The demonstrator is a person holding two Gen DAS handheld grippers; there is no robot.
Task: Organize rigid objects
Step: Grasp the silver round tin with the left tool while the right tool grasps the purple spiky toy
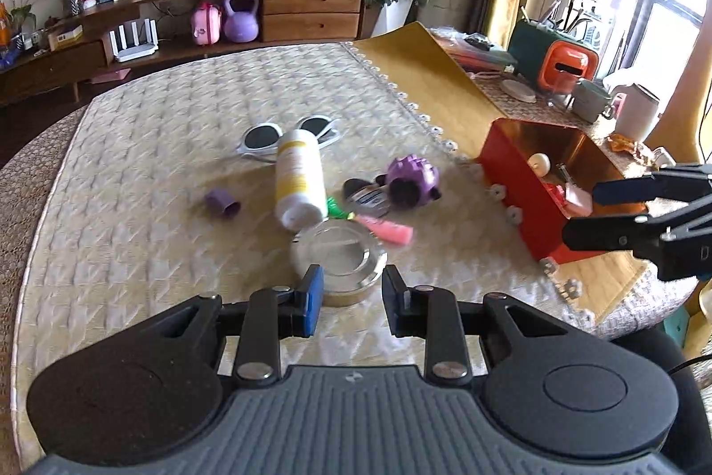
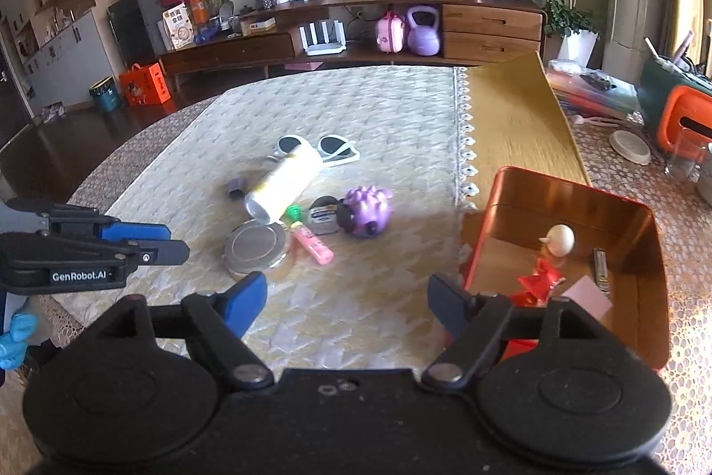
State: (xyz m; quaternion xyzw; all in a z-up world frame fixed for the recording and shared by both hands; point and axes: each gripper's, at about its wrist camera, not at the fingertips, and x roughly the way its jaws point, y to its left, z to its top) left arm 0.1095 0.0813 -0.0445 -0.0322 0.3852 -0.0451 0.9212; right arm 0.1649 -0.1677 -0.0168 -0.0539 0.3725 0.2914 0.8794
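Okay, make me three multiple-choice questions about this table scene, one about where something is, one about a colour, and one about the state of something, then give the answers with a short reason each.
1. Where do the white sunglasses lie?
A. In the red box
B. On the cloth, behind the white bottle
C. On the round tin

2. What colour is the spiky toy?
A. Purple
B. Green
C. Orange

3. How does the white bottle stand?
A. Upright
B. Lying on its side
C. Inside the red box

Answers: 1 B, they rest on the tablecloth past the bottle's far end. 2 A, its spiked body is purple. 3 B, it lies flat, one end near the round tin, outside the red box.
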